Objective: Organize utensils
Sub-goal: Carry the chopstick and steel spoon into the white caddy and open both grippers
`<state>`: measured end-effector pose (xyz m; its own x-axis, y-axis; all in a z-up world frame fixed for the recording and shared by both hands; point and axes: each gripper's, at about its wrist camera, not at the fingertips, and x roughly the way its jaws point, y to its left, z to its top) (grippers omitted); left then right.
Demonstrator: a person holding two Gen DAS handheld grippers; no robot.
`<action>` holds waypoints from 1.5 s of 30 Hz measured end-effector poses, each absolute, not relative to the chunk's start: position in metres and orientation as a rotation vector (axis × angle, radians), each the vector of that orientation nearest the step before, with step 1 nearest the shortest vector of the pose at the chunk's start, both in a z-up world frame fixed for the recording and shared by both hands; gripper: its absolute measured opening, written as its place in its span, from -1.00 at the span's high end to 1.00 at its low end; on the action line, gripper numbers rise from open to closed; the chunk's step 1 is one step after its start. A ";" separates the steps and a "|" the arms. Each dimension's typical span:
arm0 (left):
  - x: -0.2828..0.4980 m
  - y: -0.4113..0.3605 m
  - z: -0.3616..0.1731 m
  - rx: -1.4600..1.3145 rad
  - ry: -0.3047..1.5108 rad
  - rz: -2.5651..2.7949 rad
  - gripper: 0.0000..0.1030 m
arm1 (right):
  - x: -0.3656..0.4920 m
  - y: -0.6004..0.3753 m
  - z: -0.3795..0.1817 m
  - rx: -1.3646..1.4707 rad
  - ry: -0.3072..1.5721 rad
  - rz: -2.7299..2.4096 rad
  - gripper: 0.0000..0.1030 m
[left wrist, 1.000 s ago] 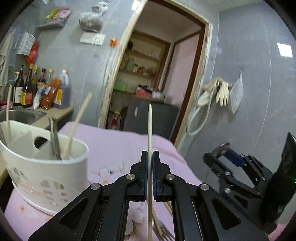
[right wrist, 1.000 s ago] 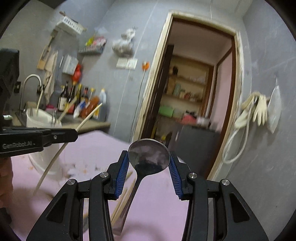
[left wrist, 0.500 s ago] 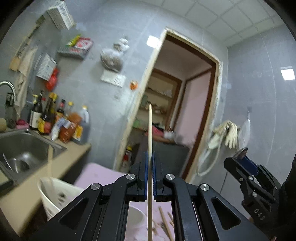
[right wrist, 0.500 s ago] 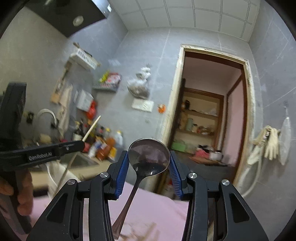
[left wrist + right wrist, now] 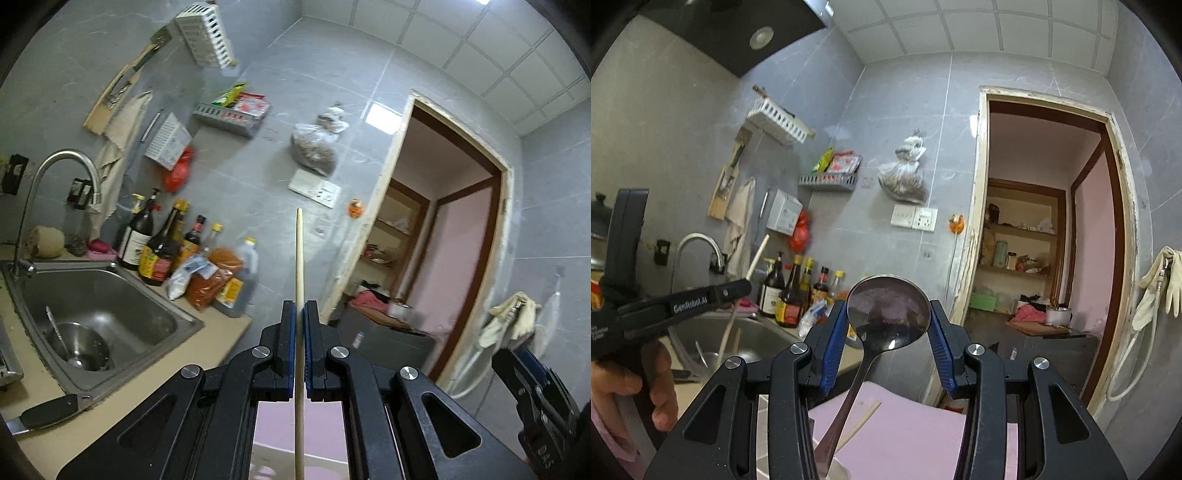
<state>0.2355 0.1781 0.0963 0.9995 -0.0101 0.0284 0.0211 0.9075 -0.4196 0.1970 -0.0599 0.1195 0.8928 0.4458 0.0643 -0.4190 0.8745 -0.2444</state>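
Note:
My left gripper (image 5: 299,314) is shut on a pale wooden chopstick (image 5: 299,258) that stands upright between its pads. It also shows at the left of the right wrist view (image 5: 738,286), with the chopstick (image 5: 758,256) slanting through it. My right gripper (image 5: 888,317) is shut on a metal spoon (image 5: 888,314), bowl up between the blue pads, handle hanging down. It shows at the lower right of the left wrist view (image 5: 517,363). Another chopstick (image 5: 858,424) lies on the pink cloth (image 5: 908,435) below. The utensil holder is out of sight.
A steel sink (image 5: 92,306) with a tap (image 5: 55,166) and a strainer bowl is at the left. Sauce bottles (image 5: 162,247) stand behind it on the counter. A doorway (image 5: 1045,236) opens at the right. Gloves (image 5: 1160,280) hang on the wall.
Both grippers have risen and tilted upward, each keeping its utensil. The white utensil holder and most of the pink table have dropped out of view; the sink and wall shelves have come into view.

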 end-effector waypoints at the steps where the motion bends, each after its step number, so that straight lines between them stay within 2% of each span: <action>1: 0.239 0.180 0.092 -0.434 -0.023 -0.003 0.95 | 0.200 -0.058 0.116 -0.233 -0.114 0.448 0.21; 19: 0.233 0.148 0.055 -0.324 -0.013 0.045 0.95 | 0.215 -0.049 0.067 -0.276 0.015 0.442 0.21; 33: 0.221 0.142 0.042 -0.324 0.120 -0.004 0.92 | 0.211 -0.052 0.060 -0.248 0.084 0.501 0.15; 35: 0.218 0.141 0.043 -0.332 0.136 -0.023 0.80 | 0.209 -0.055 0.064 -0.230 0.089 0.514 0.14; 37: 0.215 0.142 0.045 -0.346 0.143 -0.038 0.51 | 0.206 -0.059 0.069 -0.212 0.084 0.519 0.09; 41: 0.209 0.140 0.051 -0.341 0.152 -0.039 0.47 | 0.199 -0.070 0.081 -0.185 0.066 0.514 -0.01; 43: 0.205 0.136 0.057 -0.324 0.153 -0.039 0.33 | 0.195 -0.078 0.087 -0.170 0.060 0.503 -0.05; 45: 0.201 0.129 0.063 -0.300 0.151 -0.026 0.14 | 0.192 -0.088 0.094 -0.157 0.054 0.487 -0.23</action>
